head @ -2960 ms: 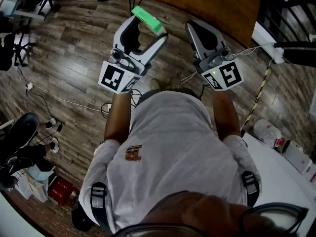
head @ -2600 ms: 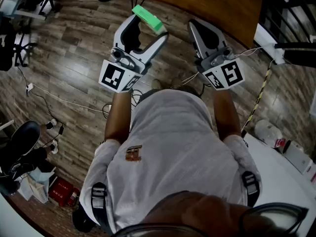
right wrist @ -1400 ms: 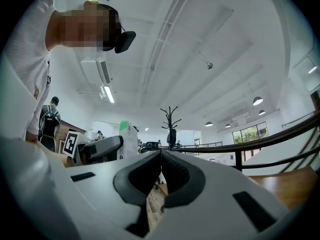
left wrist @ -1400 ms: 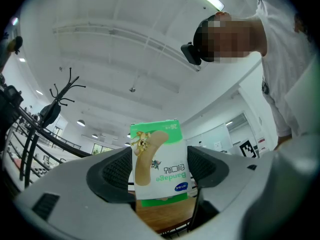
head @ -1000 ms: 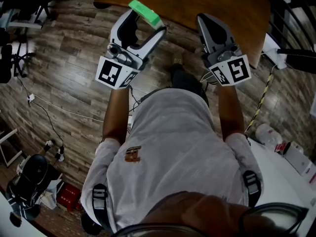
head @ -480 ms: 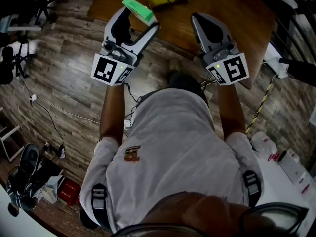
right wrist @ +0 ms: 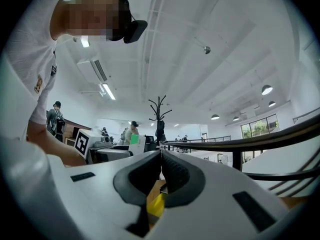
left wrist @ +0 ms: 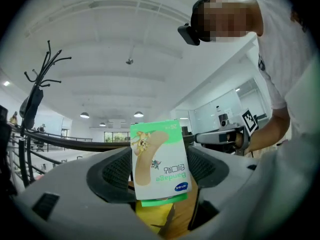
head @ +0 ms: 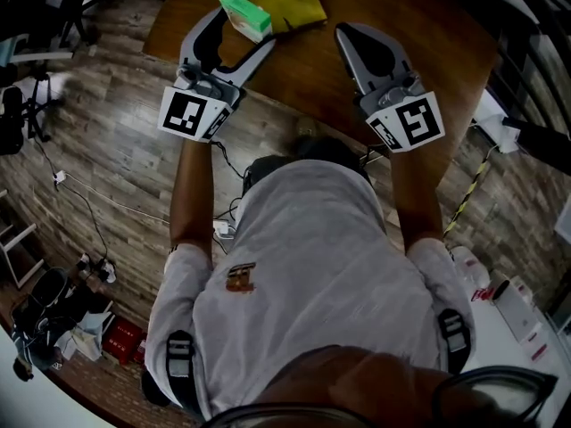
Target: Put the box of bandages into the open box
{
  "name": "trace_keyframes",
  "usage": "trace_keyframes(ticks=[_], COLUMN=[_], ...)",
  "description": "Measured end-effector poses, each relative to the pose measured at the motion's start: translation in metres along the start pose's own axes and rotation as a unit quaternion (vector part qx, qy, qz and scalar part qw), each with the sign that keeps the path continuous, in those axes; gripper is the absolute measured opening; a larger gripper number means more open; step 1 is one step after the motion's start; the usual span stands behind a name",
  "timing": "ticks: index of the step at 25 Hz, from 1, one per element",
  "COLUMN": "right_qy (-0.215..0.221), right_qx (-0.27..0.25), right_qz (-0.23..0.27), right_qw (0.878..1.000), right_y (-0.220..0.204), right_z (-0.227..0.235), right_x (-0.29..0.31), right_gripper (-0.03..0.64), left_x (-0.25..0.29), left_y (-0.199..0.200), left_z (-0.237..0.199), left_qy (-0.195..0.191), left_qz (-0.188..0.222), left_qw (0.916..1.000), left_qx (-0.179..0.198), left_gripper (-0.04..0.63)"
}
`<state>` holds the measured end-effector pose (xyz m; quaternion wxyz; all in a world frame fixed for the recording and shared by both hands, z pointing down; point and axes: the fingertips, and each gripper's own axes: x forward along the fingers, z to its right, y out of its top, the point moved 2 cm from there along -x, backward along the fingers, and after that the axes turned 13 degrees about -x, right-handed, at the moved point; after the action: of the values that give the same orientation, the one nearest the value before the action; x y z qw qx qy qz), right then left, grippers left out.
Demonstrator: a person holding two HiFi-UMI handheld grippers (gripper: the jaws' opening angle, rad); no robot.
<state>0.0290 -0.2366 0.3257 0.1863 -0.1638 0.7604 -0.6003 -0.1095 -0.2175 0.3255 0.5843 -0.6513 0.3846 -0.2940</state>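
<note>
The bandage box (head: 244, 14) is green and white, and my left gripper (head: 246, 27) is shut on it, holding it over the near left corner of the brown table (head: 401, 16). Seen from the left gripper view, the bandage box (left wrist: 160, 160) stands upright between the jaws of the left gripper (left wrist: 161, 171). A yellow open box (head: 290, 1) lies on the table just right of and beyond the held box; its inside is hidden. My right gripper (head: 344, 32) hovers over the table's near edge, and in its own view the right gripper (right wrist: 160, 170) is shut with nothing in it.
Wood-plank floor (head: 107, 150) with cables lies to the left and below. A white table (head: 526, 328) with small items stands at the lower right. A coat rack (right wrist: 160, 114) and people stand in the background. My own torso fills the lower middle.
Both grippers and I have moved forward to the table. The bandage box, held over the floor before, is now over the table next to the yellow box.
</note>
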Motion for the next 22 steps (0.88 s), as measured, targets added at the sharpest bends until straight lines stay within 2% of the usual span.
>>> trace_keyframes(ticks=[6,12,16,22], right_qy=[0.004,0.0,-0.007,-0.018], right_qx=[0.008,0.016,0.02,0.023], right_qz=[-0.008,-0.019,-0.024,-0.035], right_qw=[1.0,1.0,1.0,0.999], right_y=[-0.021,-0.035,-0.04,-0.045], right_z=[0.036,0.056,0.069,0.082], right_x=[0.016,0.028,0.038,0.047], right_gripper=[0.032,0.032,0.032,0.032], left_x=[0.042,0.071,0.087,0.105], left_y=[-0.021,-0.043,-0.057,-0.082], left_z=[-0.029,-0.051,-0.066,-0.085], left_qy=[0.001,-0.014,-0.021,-0.038], left_qz=[-0.061,-0.129,-0.182,-0.261], left_qw=[0.9978,0.9905,0.9819,0.9622], left_qx=[0.026,0.044,0.049,0.067], left_gripper=[0.354,0.354,0.354,0.354])
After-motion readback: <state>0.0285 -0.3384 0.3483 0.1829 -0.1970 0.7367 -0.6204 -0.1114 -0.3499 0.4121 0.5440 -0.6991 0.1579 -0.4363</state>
